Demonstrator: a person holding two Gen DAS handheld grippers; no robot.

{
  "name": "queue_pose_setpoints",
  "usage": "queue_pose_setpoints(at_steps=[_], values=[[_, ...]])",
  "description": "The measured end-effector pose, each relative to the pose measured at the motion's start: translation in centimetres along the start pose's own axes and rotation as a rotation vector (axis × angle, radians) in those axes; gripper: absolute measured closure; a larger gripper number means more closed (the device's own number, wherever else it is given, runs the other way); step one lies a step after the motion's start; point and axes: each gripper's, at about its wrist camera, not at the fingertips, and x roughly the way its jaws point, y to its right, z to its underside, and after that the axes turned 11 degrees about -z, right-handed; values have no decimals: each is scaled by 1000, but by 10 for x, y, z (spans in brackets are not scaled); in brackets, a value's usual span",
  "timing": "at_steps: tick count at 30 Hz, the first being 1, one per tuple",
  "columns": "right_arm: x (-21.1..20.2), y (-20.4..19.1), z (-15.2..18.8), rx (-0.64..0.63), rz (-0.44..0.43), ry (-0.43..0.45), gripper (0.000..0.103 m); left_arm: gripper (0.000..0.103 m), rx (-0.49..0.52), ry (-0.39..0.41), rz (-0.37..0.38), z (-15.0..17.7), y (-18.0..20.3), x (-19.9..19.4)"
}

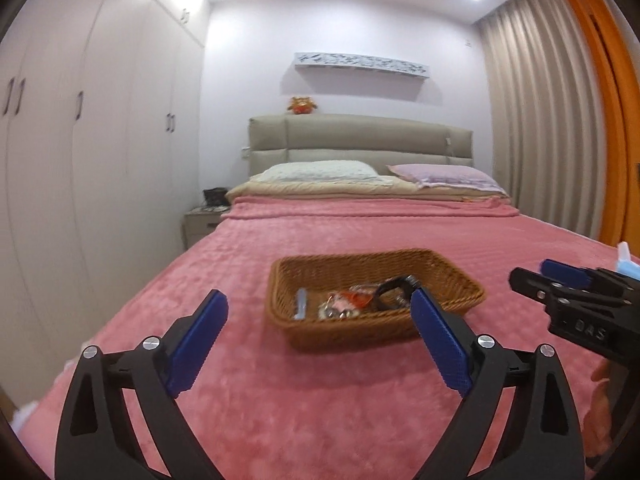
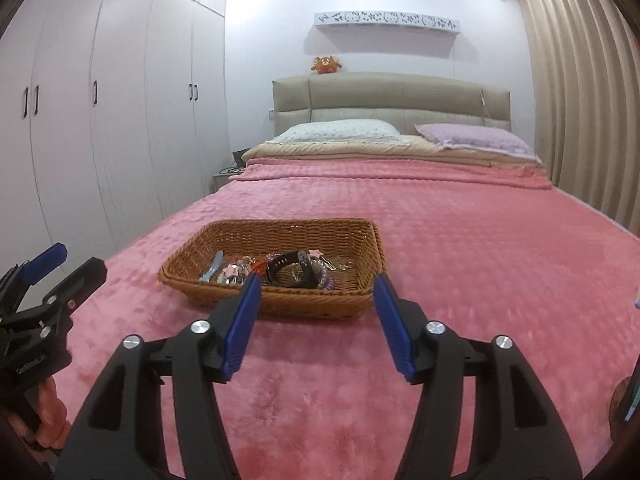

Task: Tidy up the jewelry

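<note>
Right wrist view: our right tongs (image 2: 316,288) stand parted and empty above the pink blanket (image 2: 480,264), just short of the wicker basket (image 2: 208,276); our left tongs (image 1: 320,308) gape wider, also empty. Inside the basket lies a tangle of jewelry: a black watch (image 2: 290,266), light and springy, best pinched across its strap; the small charms (image 2: 236,272) look slippery.

The right gripper (image 1: 560,276) bears the letters "DAS" on its black body; its other lettering is unreadable.
</note>
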Motion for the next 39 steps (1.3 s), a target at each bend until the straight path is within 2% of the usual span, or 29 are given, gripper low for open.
queue_pose_setpoints(at_steps=[6, 9, 12, 20, 39], values=[[4, -5, 16, -27, 14, 34, 45, 13, -15, -32, -59, 20, -6, 13], [10, -6, 25, -36, 44, 41, 45, 11, -23, -65, -47, 23, -7, 17], [15, -9, 30, -45, 30, 24, 45, 10, -9, -98, -29, 27, -3, 21], [15, -11, 32, -54, 25, 30, 39, 10, 34, -69, -55, 30, 5, 16], [17, 0, 31, 10, 24, 18, 35, 8, 30, -69, -58, 30, 6, 13]])
